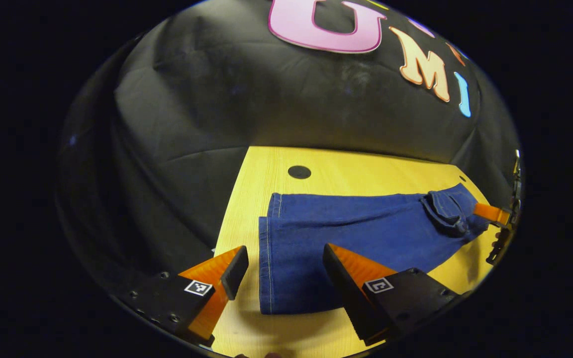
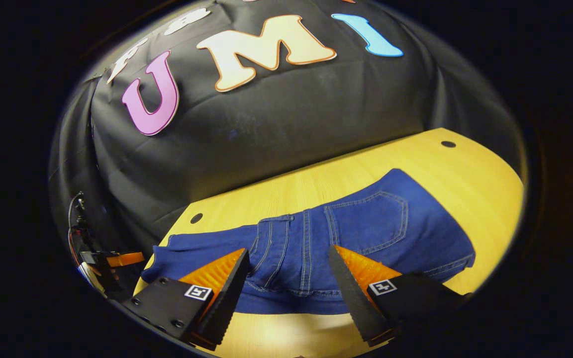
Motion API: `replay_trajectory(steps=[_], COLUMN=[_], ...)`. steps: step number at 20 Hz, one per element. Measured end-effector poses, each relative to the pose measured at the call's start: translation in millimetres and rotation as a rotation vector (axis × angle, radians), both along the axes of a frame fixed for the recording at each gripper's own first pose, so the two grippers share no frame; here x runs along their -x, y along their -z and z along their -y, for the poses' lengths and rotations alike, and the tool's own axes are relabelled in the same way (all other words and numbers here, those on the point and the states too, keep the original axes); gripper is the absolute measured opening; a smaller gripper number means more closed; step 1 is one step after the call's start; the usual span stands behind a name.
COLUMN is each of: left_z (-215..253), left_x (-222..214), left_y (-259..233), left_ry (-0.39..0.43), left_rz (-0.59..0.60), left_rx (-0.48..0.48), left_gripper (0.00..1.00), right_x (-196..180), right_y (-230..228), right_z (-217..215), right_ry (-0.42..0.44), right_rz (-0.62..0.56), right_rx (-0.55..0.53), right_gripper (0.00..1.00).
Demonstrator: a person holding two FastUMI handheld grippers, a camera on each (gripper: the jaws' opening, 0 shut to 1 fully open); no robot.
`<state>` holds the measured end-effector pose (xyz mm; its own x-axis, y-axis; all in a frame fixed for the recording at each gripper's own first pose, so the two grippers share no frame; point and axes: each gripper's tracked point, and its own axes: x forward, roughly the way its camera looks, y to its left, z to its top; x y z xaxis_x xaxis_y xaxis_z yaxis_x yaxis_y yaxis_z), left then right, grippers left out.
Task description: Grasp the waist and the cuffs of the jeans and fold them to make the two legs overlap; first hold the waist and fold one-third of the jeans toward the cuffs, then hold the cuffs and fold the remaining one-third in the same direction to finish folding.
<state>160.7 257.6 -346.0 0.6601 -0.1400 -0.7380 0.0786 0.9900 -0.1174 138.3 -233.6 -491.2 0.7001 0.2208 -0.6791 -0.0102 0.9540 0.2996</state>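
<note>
Blue jeans [image 1: 366, 233] lie flat on the yellow wooden table [image 1: 346, 171], one leg on top of the other. In the left gripper view the cuffs [image 1: 272, 268] are nearest. My left gripper [image 1: 286, 271] stands open just above them, its jaws on either side of the cuff edge. The right gripper [image 1: 488, 215] shows far off at the bunched waist end. In the right gripper view the waist end of the jeans [image 2: 316, 248], with a back pocket [image 2: 368, 221], lies in front of me. My right gripper [image 2: 291, 278] is open over it, holding nothing. The left gripper [image 2: 120, 259] shows at the far left.
The table has round dark holes [image 1: 299, 172] [image 2: 448, 144] [image 2: 196, 218] near its back edge. The black cloth wall [image 1: 266, 99] hangs right behind the table. Bare wood lies between the jeans and the near table edge [image 2: 286, 333].
</note>
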Motion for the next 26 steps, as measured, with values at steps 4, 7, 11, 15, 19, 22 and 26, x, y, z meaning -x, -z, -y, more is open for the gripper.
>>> replay_trajectory(steps=[4,7,11,15,19,22,26], left_z=[7,5,6,31,28,37,60], left_x=[18,24,22,13,8,3,-10], left_y=[14,4,14,16,12,-9,-62], left_ry=[0.0,0.002,0.03,0.051,0.003,-0.014,-0.018], left_rz=[-0.134,-0.143,-0.159,-0.121,-0.112,-0.091,-0.013], left_rx=[0.014,-0.019,-0.027,0.057,0.056,0.041,0.076], left_gripper=[0.96,0.98,0.81,0.32,0.0,0.0,0.0], right_x=[-5,-10,-11,-9,-11,-13,-16], right_y=[-26,-38,-44,-44,-53,-62,-79], right_z=[7,15,21,21,19,34,59], right_ry=[0.015,0.036,0.049,0.047,0.004,-0.007,-0.004], right_rz=[0.047,0.066,0.073,0.066,0.101,0.118,0.142], right_rx=[0.001,0.005,0.018,0.017,0.009,0.001,-0.012], right_gripper=[0.98,0.98,0.98,0.98,0.98,0.98,0.98])
